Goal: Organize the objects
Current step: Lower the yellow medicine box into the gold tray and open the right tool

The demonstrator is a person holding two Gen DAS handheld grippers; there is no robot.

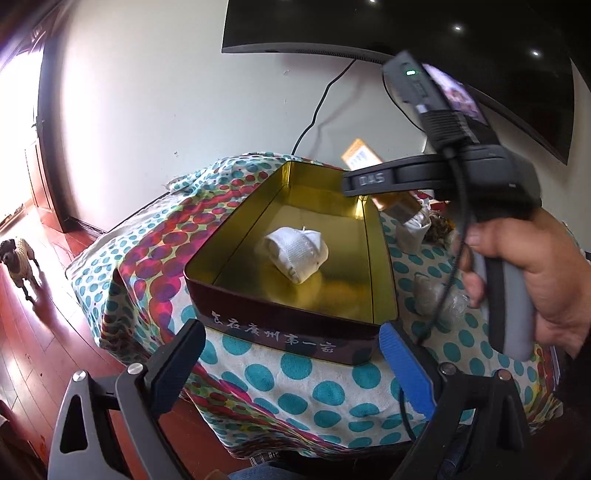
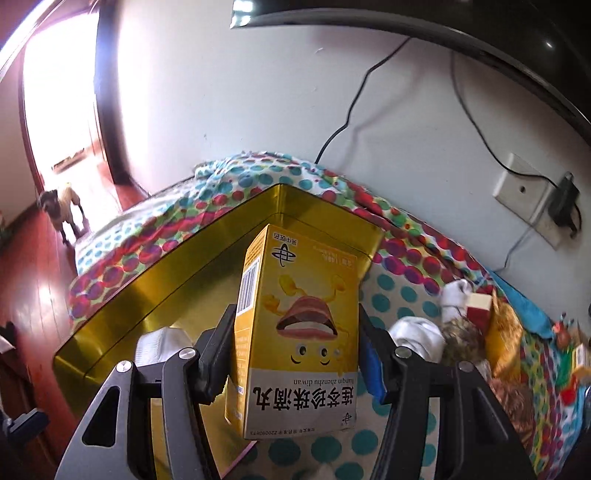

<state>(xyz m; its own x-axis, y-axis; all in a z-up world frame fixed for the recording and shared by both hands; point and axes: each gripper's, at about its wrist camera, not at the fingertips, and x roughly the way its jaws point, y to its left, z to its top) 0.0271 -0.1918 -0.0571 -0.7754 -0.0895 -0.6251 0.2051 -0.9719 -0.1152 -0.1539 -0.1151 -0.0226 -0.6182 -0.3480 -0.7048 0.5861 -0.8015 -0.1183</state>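
Observation:
My right gripper is shut on a yellow medicine box, which stands upright between the pads. It hangs over the right end of an open tin with a gold inside. In the left wrist view the same tin sits on the dotted cloth with a rolled white sock in it. A hand holds the right gripper over the tin's far right corner, and part of the yellow box shows behind its finger. My left gripper is open just short of the tin's near wall, with nothing between its fingers.
The table wears a dotted cloth. Right of the tin lie white socks, a red box and a gold packet. A dog stands on the wooden floor at the left. A screen and a cable hang on the wall.

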